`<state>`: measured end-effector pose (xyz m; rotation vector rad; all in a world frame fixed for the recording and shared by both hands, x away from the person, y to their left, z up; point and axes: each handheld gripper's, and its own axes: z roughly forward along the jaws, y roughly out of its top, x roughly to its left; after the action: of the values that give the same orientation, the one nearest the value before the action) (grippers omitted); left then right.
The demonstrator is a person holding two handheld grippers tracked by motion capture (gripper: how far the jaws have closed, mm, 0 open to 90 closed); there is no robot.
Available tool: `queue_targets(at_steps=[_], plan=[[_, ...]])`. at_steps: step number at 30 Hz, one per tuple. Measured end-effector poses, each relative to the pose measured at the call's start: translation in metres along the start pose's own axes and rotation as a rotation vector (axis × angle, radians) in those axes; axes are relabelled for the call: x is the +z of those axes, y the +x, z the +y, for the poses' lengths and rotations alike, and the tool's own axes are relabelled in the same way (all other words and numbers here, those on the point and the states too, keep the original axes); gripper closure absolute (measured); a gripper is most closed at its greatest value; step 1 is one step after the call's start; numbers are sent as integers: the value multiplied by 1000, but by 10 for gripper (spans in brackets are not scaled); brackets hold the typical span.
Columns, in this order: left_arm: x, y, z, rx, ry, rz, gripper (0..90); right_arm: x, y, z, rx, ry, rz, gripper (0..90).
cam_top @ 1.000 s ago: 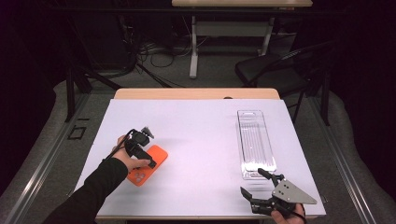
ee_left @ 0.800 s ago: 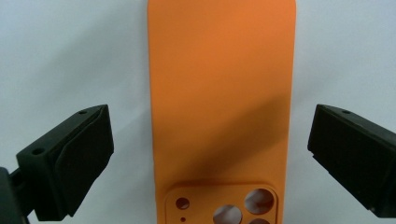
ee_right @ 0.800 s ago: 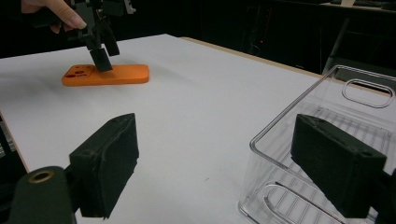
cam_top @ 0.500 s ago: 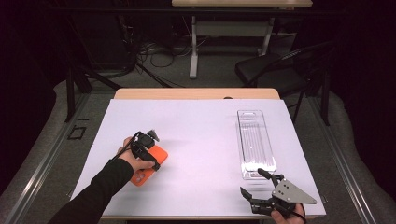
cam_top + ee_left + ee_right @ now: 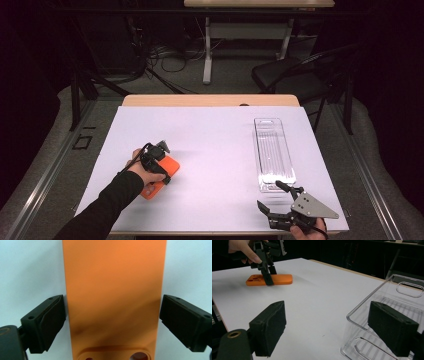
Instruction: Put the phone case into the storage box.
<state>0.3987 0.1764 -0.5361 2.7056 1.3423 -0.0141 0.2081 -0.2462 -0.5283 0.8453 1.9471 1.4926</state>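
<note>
A flat orange block [image 5: 151, 189] lies on the white table at the left; one end has round holes. My left gripper [image 5: 161, 172] stands upright over it, held by a hand. In the left gripper view the block [image 5: 113, 275] runs up between the two jaws, which sit open right at its two long edges. The right gripper view shows that gripper [image 5: 268, 277] planted on the block [image 5: 280, 279], which rests flat on the table. My right gripper [image 5: 269, 195] hovers open and empty near the front right edge, just before a clear plastic tray [image 5: 274, 150].
The long clear tray [image 5: 367, 300] has a ribbed bottom and handle cut-outs, and nothing in it. A white sheet [image 5: 215, 145] covers the table. Behind the table stand a dark chair [image 5: 300, 75], a desk leg and cables on the floor.
My left gripper has shifted right and down onto the orange block, so its jaws now straddle it. The right gripper has stayed put.
</note>
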Motion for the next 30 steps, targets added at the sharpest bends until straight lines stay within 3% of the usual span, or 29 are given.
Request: queue_targets(at_steps=[14, 19, 30], plan=[[-2, -1, -1, 2, 7, 8, 129, 0, 0, 0, 4, 6, 3, 145], [-1, -3, 0, 11, 19, 29, 130, 1, 0, 0, 1, 5, 2, 145], [-1, -3, 5, 4, 58, 33, 139, 0, 0, 0, 3, 6, 4, 145]])
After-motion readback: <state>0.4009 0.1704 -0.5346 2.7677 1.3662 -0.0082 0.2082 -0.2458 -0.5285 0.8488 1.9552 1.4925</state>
